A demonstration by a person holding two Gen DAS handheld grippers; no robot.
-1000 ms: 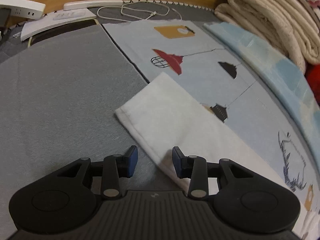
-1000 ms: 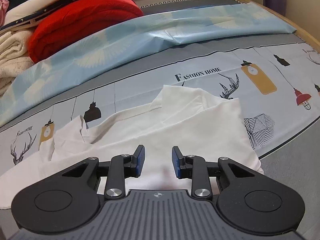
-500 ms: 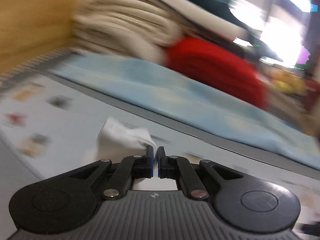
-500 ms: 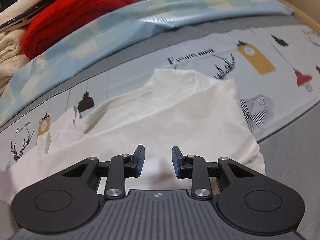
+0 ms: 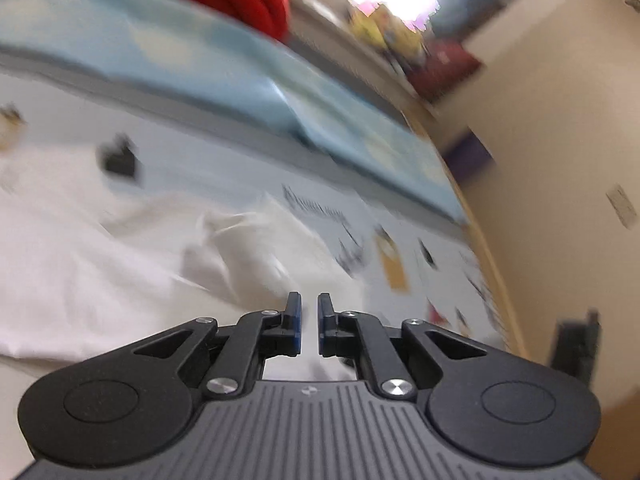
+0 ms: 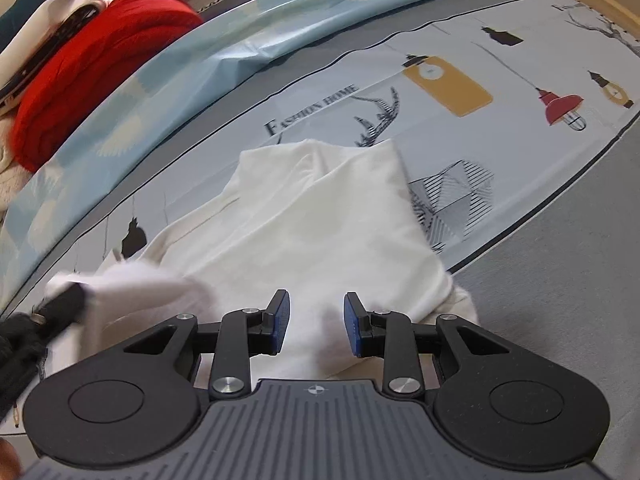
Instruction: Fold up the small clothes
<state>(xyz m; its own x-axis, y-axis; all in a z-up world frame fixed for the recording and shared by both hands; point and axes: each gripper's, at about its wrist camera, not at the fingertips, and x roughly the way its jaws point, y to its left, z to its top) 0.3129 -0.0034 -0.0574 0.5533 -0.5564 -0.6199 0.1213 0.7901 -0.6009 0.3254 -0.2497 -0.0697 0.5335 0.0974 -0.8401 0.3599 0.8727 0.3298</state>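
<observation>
Far side crowded: red blanket [image 6: 92, 72] bunched at the back left, with a light blue sheet [image 6: 200, 52] running along in front of it, then a strip of grey bedding [image 6: 560, 280]. Nearer, a pale printed cloth [image 6: 460, 128] with lamps, antlers and lettering, spread flat beneath the work. Beyond the bed's wooden edge [image 5: 492, 280], a cream wall [image 5: 560, 160], much blurred in the left wrist view. Nothing lying over the white garment [image 6: 320, 216] apart from its own folds. Spread on the printed cloth, plain white, partly folded, far end doubled into a rough rectangle, near left part rumpled and blurred. Right gripper [image 6: 316, 320] poised just above the near edge, jaws apart, gripping nothing. Left gripper [image 5: 309, 320] over the garment's rumpled side, jaws just been opening to a narrow gap, no cloth seen pinched between.
</observation>
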